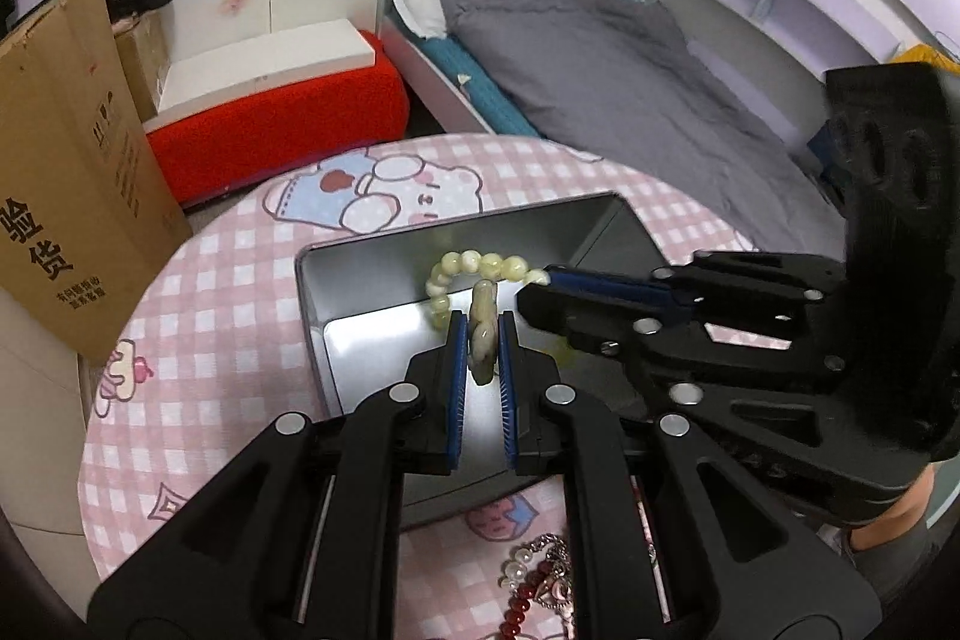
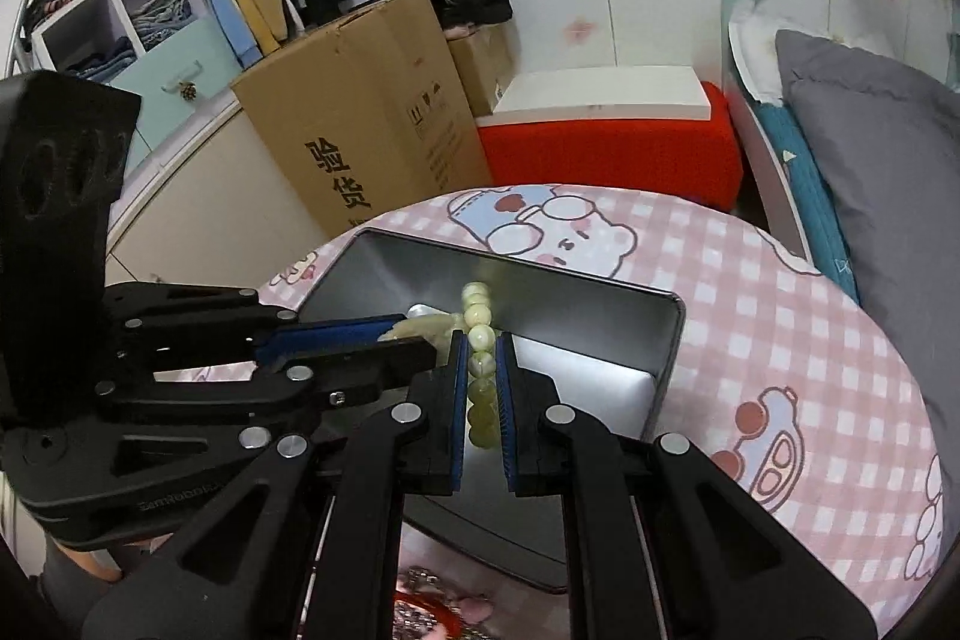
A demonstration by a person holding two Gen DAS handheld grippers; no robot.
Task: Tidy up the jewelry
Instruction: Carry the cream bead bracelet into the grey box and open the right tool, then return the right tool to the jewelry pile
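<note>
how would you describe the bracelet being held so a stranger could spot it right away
On the round table with the pink checked cloth sits an open silver metal tin. Above it, the left hand-held gripper and right hand-held gripper both pinch one pale yellow-green bead bracelet. Its large, milky, uniform beads set it apart from the tangled red and pearl jewelry near the table's edge.

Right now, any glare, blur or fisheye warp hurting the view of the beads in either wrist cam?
Left wrist view: bright glare patch on the floor of the grey metal tin; the pale green bead bracelet is sharp; the room bends at the frame edges. Right wrist view: similar glare beside the beads; the red and pearl jewellery pile at the bottom edge is blurred.
</note>
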